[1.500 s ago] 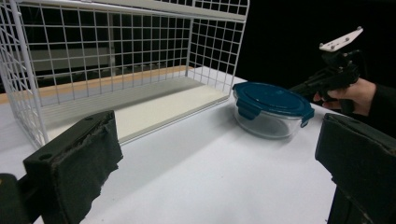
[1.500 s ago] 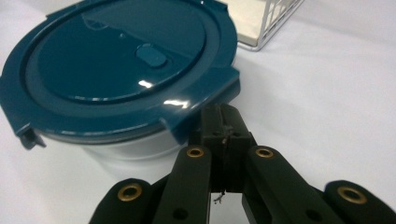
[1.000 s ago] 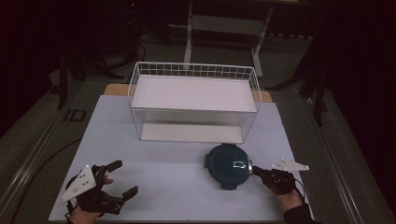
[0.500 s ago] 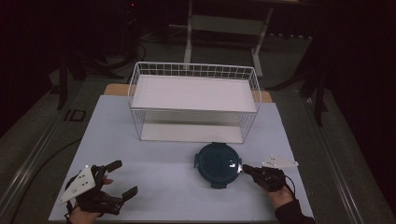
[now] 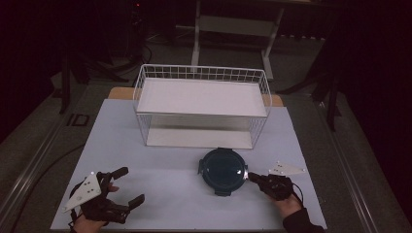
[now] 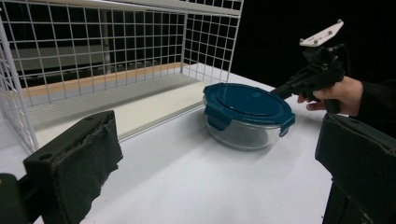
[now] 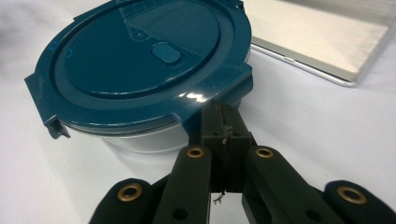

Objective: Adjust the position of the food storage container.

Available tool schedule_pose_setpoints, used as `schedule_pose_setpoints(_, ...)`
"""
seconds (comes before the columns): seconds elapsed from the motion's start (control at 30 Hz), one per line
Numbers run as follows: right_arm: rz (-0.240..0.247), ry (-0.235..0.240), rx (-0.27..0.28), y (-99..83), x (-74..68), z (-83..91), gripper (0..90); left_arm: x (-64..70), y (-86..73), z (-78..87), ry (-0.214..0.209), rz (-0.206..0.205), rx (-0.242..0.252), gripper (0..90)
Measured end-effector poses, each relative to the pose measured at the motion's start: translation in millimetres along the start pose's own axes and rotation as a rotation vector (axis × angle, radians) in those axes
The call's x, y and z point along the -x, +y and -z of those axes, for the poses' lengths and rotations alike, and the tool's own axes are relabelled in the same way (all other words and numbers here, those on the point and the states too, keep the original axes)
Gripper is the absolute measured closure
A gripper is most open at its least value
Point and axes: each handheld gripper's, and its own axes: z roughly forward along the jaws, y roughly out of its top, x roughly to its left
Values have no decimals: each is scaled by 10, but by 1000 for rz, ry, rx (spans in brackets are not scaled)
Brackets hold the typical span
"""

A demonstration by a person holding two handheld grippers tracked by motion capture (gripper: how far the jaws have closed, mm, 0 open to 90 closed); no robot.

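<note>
Sitting upright on the white table (image 5: 160, 170), just in front of the wire basket (image 5: 201, 104), is a round container (image 5: 223, 171) with a teal lid and clear body; being round, it has no long axis, and its lid faces straight up with latch tabs sticking out at the sides. The right claw (image 5: 252, 177) meets it from the person's right, its jaws pressed together at the lid's near tab; in the right gripper view the tips of the right claw (image 7: 223, 122) tuck under that tab, so whether they pinch it or merely touch is hard to make out. The left claw (image 5: 128, 185) rests at the table's near left corner, well apart from the container, jaws spread wide with nothing between them. The container's contents cannot be made out through the lid or glass.
</note>
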Motion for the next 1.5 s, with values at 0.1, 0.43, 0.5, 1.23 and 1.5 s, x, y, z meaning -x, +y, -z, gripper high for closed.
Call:
schedule_pose_setpoints(0.1,-1,8,-2,44,-21,-67,900,0,-2,-2,-1,4,-1,2)
schedule_pose_setpoints(0.43,31,48,-8,191,-114,-304,900,0,-7,-7,-6,2,-10,2)
schedule_pose_setpoints(0.5,29,56,-7,212,-118,-341,900,1,-9,-12,-7,3,-10,2)
schedule_pose_setpoints(1.23,60,118,3,330,-254,-576,900,6,-14,-24,-13,2,-19,2)
schedule_pose_setpoints(1.5,75,109,15,341,-298,-521,899,0,-17,-18,-7,-4,-26,2)
